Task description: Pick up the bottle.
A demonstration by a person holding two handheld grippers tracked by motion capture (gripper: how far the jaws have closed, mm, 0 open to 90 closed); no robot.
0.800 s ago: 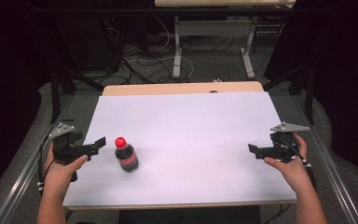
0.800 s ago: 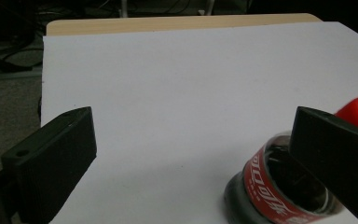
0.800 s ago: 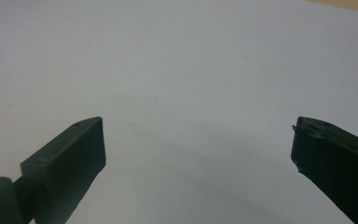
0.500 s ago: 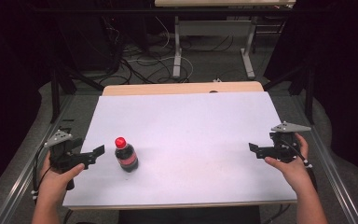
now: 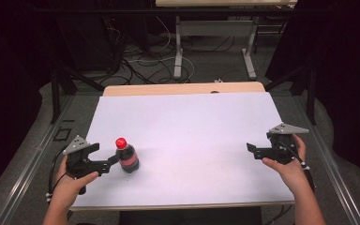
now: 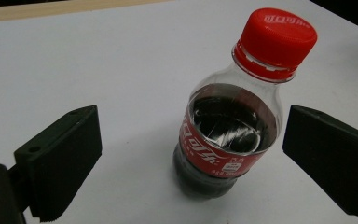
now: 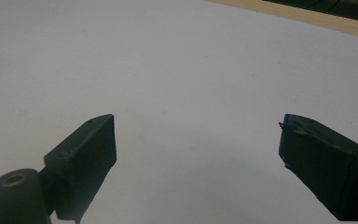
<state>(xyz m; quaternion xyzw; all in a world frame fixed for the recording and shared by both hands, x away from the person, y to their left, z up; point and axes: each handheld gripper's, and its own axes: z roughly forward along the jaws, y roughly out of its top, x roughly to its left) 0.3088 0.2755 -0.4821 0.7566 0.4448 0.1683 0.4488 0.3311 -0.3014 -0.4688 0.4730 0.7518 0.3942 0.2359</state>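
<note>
A small clear plastic bottle (image 5: 127, 157) stands upright on the white table (image 5: 187, 136), its long axis vertical and its red cap (image 5: 121, 143) pointing straight up. The cap is screwed on. Dark cola fills the bottle to about its shoulder; above the liquid line the neck is clear. A red label (image 6: 216, 154) wraps the middle of the body, with white lettering that faces the left gripper's camera. In the left gripper view the bottle leans to the right in the picture, which comes from the camera's own tilt; in the high view it stands straight.

Taking the bottle as the landmark: it stands in the near left part of the white surface, close to the near edge. The left gripper (image 5: 108, 162) is just beside it on the left, held in a hand (image 5: 72, 180) at the table's left margin, jaws aimed level at the bottle's lower body. In the left gripper view the jaws stand wide apart, one on either side of the bottle, with a visible gap of white table between each pad and the plastic; they press on nothing.

The right gripper (image 5: 251, 148) is well apart from the bottle, far to its right near the table's right edge, pointing back toward it. Its jaws are spread wide too, with bare white table between them.
</note>
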